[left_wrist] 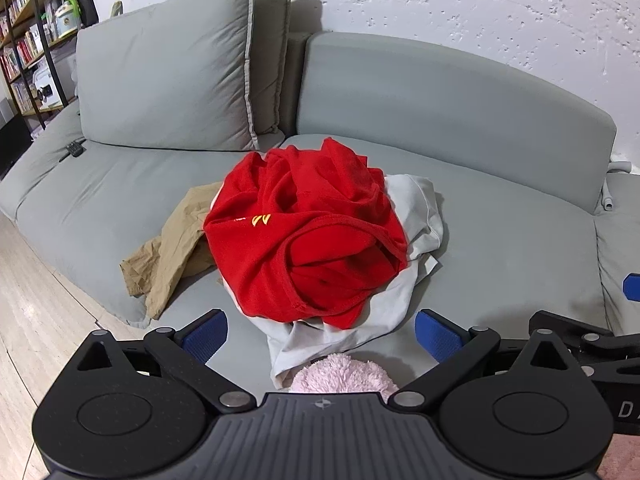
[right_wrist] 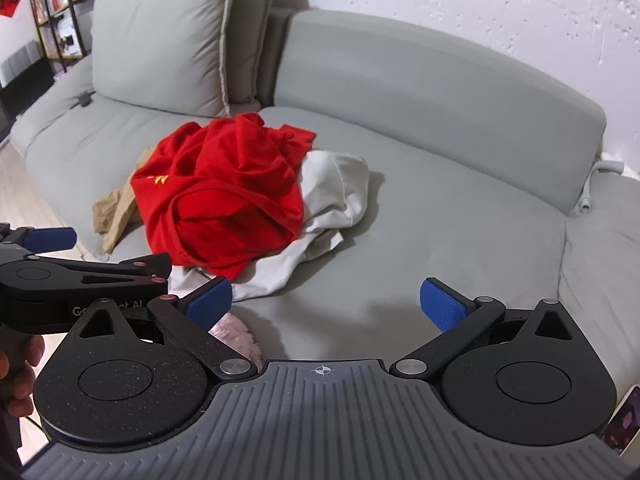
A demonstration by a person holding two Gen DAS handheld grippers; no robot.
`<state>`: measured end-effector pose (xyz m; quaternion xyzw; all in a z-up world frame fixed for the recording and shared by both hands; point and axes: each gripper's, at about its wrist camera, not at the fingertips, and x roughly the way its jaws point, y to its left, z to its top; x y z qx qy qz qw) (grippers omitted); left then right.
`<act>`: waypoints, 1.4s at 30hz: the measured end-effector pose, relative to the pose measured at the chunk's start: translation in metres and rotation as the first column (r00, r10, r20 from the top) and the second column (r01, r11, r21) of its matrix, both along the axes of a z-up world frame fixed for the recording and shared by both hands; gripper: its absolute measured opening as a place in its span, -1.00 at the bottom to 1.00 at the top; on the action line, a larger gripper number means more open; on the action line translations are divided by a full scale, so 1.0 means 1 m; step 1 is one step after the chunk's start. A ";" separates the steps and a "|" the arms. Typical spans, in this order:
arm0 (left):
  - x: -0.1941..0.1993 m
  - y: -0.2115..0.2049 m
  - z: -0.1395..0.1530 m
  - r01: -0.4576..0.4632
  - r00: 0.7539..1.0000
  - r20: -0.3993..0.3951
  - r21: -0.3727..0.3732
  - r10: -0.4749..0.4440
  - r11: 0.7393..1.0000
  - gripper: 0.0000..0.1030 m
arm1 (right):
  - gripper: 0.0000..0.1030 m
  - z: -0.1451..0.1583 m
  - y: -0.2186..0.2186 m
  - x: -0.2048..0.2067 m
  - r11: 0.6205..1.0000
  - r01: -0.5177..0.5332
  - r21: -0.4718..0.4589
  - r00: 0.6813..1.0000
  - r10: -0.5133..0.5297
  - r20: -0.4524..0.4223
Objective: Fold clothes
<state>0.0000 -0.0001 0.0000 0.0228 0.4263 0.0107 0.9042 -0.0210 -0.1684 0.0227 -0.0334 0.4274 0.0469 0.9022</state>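
A crumpled red shirt [left_wrist: 308, 236] with a small yellow logo lies on top of a heap on the grey sofa seat [left_wrist: 500, 240]. Under it are a white garment [left_wrist: 416, 216] and a tan garment [left_wrist: 168, 256]. A pink fluffy piece [left_wrist: 340, 374] lies at the near edge. My left gripper [left_wrist: 320, 334] is open and empty, just short of the heap. My right gripper [right_wrist: 326, 306] is open and empty, to the right of the heap [right_wrist: 224, 196], over bare seat. The left gripper also shows in the right wrist view [right_wrist: 52, 240].
Large grey cushions [left_wrist: 168, 68] lean on the sofa back at the left. A bookshelf [left_wrist: 28, 40] stands far left. Wooden floor [left_wrist: 36, 320] runs along the sofa's left edge. A phone [right_wrist: 624, 420] lies at the lower right.
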 end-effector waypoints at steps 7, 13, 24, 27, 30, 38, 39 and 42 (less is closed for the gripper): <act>0.000 -0.003 0.000 0.004 1.000 0.009 0.010 -0.004 1.000 0.95 | 1.00 0.000 -0.002 -0.004 1.000 -0.003 0.023 1.000 0.003 0.024; -0.001 -0.001 0.001 0.003 1.000 0.004 -0.001 -0.003 1.000 0.94 | 1.00 -0.003 0.001 0.014 1.000 0.005 0.029 1.000 -0.004 -0.019; -0.002 -0.002 0.000 0.003 1.000 0.001 0.001 -0.003 1.000 0.94 | 1.00 -0.003 -0.003 0.003 0.999 0.006 0.039 1.000 -0.005 -0.019; -0.003 -0.002 0.001 0.002 1.000 0.004 -0.001 -0.002 1.000 0.94 | 1.00 -0.002 -0.003 0.003 0.999 0.006 0.039 1.000 -0.005 -0.017; -0.004 -0.004 0.002 0.003 1.000 0.008 0.003 -0.003 1.000 0.93 | 1.00 -0.001 -0.003 0.003 0.999 0.006 0.043 1.000 -0.005 -0.017; -0.005 -0.005 0.002 0.002 1.000 0.010 0.002 -0.002 1.000 0.93 | 1.00 -0.002 -0.005 0.001 0.999 0.007 0.045 1.000 -0.007 -0.010; -0.005 -0.005 0.002 0.002 1.000 0.010 0.002 -0.002 1.000 0.93 | 1.00 -0.002 -0.005 0.001 0.999 0.008 0.045 1.000 -0.007 -0.009; -0.005 -0.005 0.003 0.002 1.000 0.011 0.005 -0.002 1.000 0.93 | 1.00 -0.002 -0.005 0.001 0.999 0.009 0.047 1.000 -0.008 -0.009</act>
